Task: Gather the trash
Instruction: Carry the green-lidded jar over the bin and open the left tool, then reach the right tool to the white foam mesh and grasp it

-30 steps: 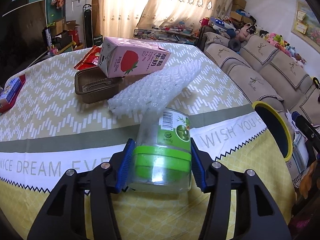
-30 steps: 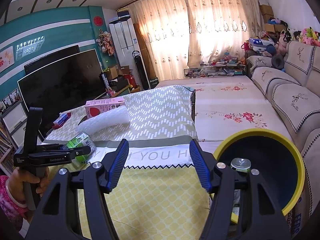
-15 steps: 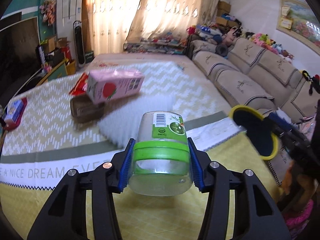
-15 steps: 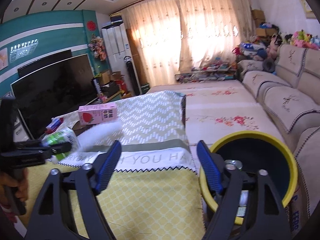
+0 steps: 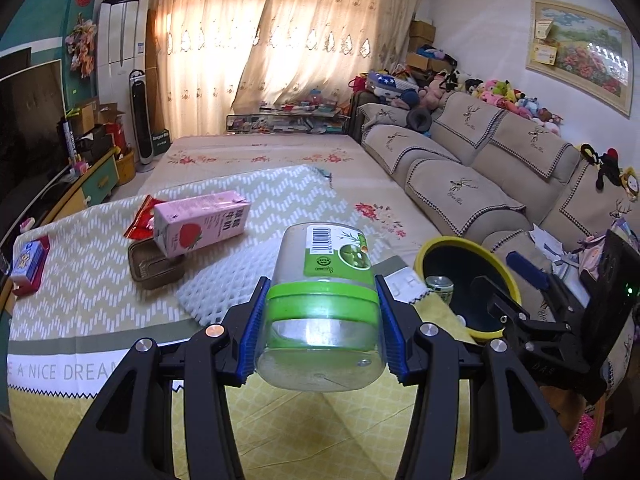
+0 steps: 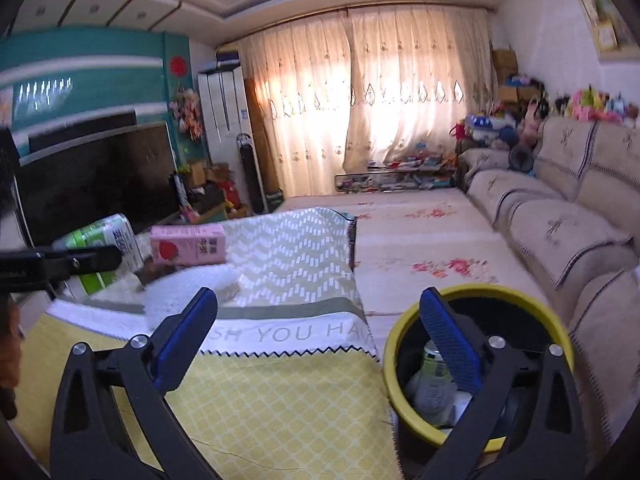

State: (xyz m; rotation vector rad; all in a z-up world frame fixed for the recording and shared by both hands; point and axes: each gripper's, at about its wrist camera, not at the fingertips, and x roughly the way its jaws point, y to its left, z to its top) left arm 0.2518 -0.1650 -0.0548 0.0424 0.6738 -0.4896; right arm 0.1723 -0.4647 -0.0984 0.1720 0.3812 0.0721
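Clear plastic jar (image 5: 324, 300), cylindrical, green band and label: clamped between the left hand-held gripper (image 5: 320, 320) pads, lifted off the counter (image 5: 80, 264). Right hand-held gripper (image 6: 316, 336) jaws have just been opening, nothing between them. One round yellow-rimmed bin (image 6: 476, 296) beside the counter. On the counter: one pink carton (image 5: 200, 224), one white foam mesh (image 5: 224, 288), one brown tray (image 5: 154, 266).
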